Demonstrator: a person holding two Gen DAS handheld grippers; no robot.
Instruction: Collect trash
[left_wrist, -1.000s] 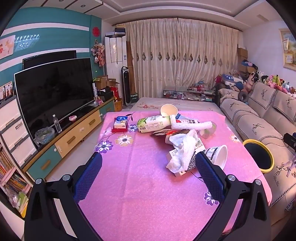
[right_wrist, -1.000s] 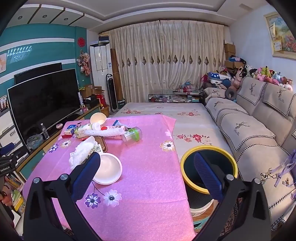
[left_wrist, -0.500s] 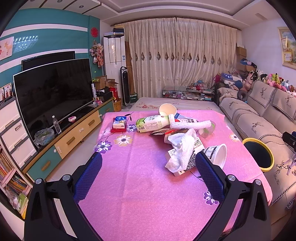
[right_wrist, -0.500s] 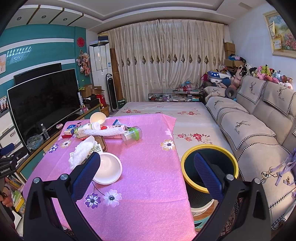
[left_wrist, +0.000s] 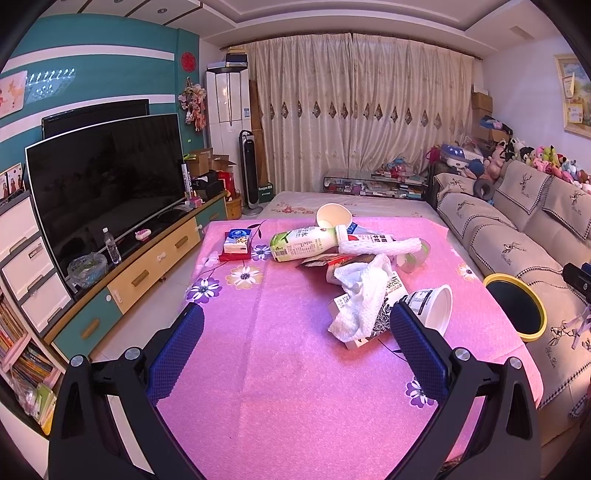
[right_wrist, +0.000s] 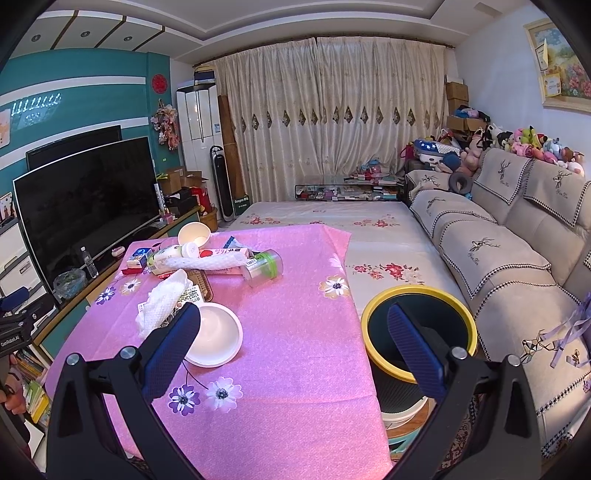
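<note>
A heap of trash lies on the pink flowered tablecloth (left_wrist: 258, 369): a crumpled white paper towel (left_wrist: 364, 291) over a printed carton (left_wrist: 388, 314), a white plastic bowl on its side (left_wrist: 436, 302), a white-green bottle (left_wrist: 304, 243), a paper cup (left_wrist: 332, 218) and a clear cup with green lid (right_wrist: 264, 267). The yellow-rimmed black trash bin (right_wrist: 417, 332) stands beside the table's right edge. My left gripper (left_wrist: 295, 321) is open and empty, short of the heap. My right gripper (right_wrist: 293, 321) is open and empty, above the table edge between bowl (right_wrist: 214, 339) and bin.
A blue-white tissue pack on a red box (left_wrist: 238, 242) sits at the table's far left. A TV (left_wrist: 107, 184) on a low cabinet runs along the left. A beige sofa (right_wrist: 517, 258) lies right of the bin. A flowered mat (right_wrist: 332, 221) lies beyond the table.
The left gripper has drifted slightly, so the scene sits a little lower and left in its view. The right gripper has barely moved. Both stay open.
</note>
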